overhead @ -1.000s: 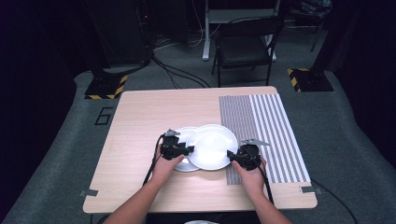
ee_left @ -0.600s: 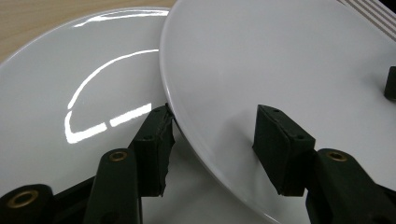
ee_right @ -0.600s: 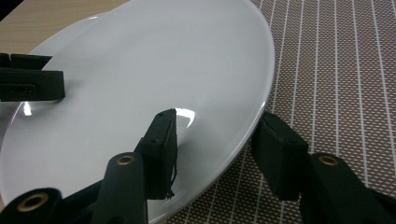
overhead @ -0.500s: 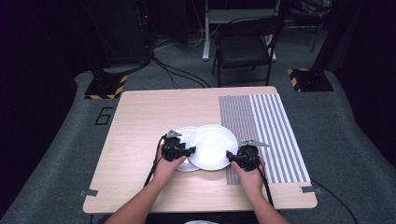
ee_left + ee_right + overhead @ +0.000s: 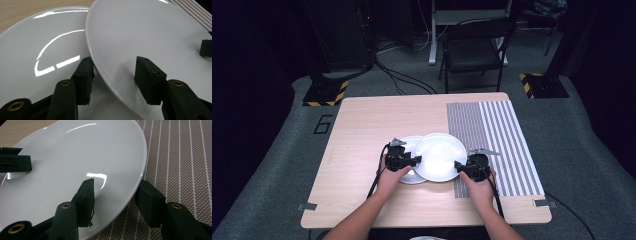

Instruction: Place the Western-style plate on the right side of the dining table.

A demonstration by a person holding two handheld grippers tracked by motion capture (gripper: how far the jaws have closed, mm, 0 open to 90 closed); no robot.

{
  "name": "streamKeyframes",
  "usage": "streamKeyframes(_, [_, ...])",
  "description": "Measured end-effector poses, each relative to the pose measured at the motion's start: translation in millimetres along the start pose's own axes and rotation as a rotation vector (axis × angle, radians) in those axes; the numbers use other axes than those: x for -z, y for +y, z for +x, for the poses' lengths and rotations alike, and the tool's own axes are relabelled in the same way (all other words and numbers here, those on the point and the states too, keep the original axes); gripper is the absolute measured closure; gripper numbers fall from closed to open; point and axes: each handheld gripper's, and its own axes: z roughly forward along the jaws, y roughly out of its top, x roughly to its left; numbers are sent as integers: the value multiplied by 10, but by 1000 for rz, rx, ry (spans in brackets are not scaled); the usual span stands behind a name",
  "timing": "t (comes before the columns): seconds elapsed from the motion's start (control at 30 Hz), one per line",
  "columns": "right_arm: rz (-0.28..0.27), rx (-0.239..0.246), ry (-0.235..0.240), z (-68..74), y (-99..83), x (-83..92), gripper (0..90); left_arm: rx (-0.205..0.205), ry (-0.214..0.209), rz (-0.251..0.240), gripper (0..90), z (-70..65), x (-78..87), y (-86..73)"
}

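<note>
Nearest to me, my left tongs (image 5: 113, 72) are straddling the near-left rim of the top plate (image 5: 150, 32). They have just been closing, and the rim is sitting between them: 1 pad is tucking in under the edge and the other is resting on the white face, so I am reading them as clamped on the top plate. My right tongs (image 5: 115, 195) are doing the same at the opposite rim, 1 pad pressing on the upper face and 1 hooking under the edge, above the mat (image 5: 175, 157).

That closing is the only thing changing. In the high view, against a second ago, both hands are staying put and the plates are lying just where they were.

The top plate is lying partly over the lower plate (image 5: 37, 50), its left edge overlapping that plate's right side and its right edge reaching over the mat's striped border. Both are sitting on the near middle of the counter (image 5: 362, 130).

With 2 grips now on opposite rims, I am judging the plate ready to be lifted level or slid fully onto the lower one. The glaze is looking slick, so an uneven pull could be letting it slip out.

Farther off, beyond the counter, a chair (image 5: 474, 50) is standing on the grey floor.
</note>
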Motion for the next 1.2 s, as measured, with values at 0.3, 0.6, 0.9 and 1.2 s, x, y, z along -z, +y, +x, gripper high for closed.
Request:
streamKeyframes(0.3, [-5, -2, -3, 12, 19, 29, 537, -14, 25, -11, 533, -34, 37, 36])
streamKeyframes(0.6, [-17, -22, 2, 7, 42, 55, 541, 0, 10, -24, 541, -41, 72, 70])
streamKeyframes(0.9, [-28, -25, 10, 7, 72, 103, 542, 5, 8, -22, 540, -51, 87, 104])
streamKeyframes(1.2, [-37, -10, 15, 17, 124, 142, 542, 8, 4, -29, 539, -58, 114, 143])
